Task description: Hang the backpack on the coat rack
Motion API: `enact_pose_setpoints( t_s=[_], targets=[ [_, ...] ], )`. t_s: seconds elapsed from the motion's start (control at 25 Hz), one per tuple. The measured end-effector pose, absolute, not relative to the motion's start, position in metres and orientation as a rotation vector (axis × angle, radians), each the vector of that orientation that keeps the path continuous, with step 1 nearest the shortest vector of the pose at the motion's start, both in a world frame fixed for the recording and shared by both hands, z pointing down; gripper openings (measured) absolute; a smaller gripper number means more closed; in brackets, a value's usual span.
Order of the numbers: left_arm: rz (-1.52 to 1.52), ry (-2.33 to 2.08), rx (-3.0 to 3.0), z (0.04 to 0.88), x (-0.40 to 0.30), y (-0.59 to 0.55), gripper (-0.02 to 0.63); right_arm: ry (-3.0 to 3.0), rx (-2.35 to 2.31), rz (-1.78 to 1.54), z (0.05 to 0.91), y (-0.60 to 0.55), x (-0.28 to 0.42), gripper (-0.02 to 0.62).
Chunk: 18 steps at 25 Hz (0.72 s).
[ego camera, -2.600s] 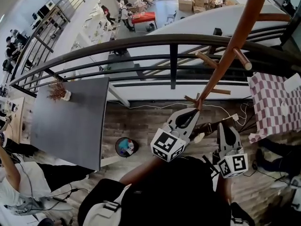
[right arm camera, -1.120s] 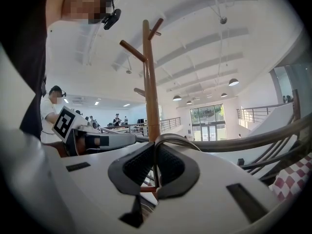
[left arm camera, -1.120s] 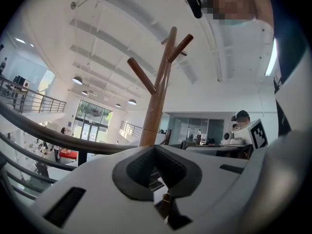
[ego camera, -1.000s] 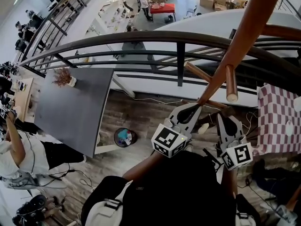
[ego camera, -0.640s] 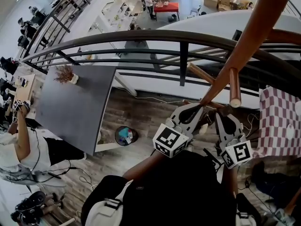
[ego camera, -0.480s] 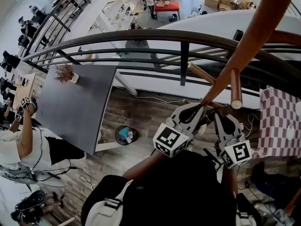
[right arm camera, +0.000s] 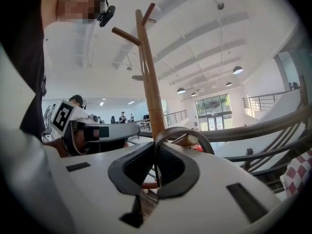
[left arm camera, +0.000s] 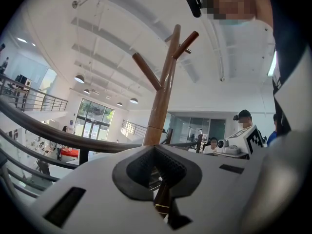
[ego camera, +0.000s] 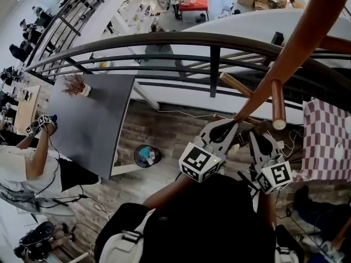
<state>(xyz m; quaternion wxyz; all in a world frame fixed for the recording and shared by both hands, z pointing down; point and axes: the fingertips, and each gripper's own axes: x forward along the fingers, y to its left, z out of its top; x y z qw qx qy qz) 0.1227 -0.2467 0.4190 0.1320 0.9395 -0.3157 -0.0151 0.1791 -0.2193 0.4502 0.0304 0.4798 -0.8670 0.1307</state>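
Moved closer: coat rack point(ego camera: 285, 53) peg point(ego camera: 277, 106) now just above my right gripper point(ego camera: 262, 137), fingers clamped on the black backpack's point(ego camera: 208, 223) dark loop point(right arm camera: 180, 132). Left gripper point(ego camera: 227, 128) fingers pressed together, nothing seen between. Backpack hangs below both.

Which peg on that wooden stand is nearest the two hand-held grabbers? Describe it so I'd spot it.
In the head view, find the brown coat rack slanting across the dark curved railing. Low on it, one peg points straight down the picture toward the right gripper; its neighbour points up-left instead.
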Motion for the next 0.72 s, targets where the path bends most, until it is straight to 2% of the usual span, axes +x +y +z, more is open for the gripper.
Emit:
enact_pose_setpoints(
  t_s=[0.72],
  targets=[
    [-0.042, -0.905, 2.716, 0.426, 0.126, -0.247, 0.006, -2.654, 1.500, 0.500, 0.473, -0.221, 0.187, 0.026]
  ],
)
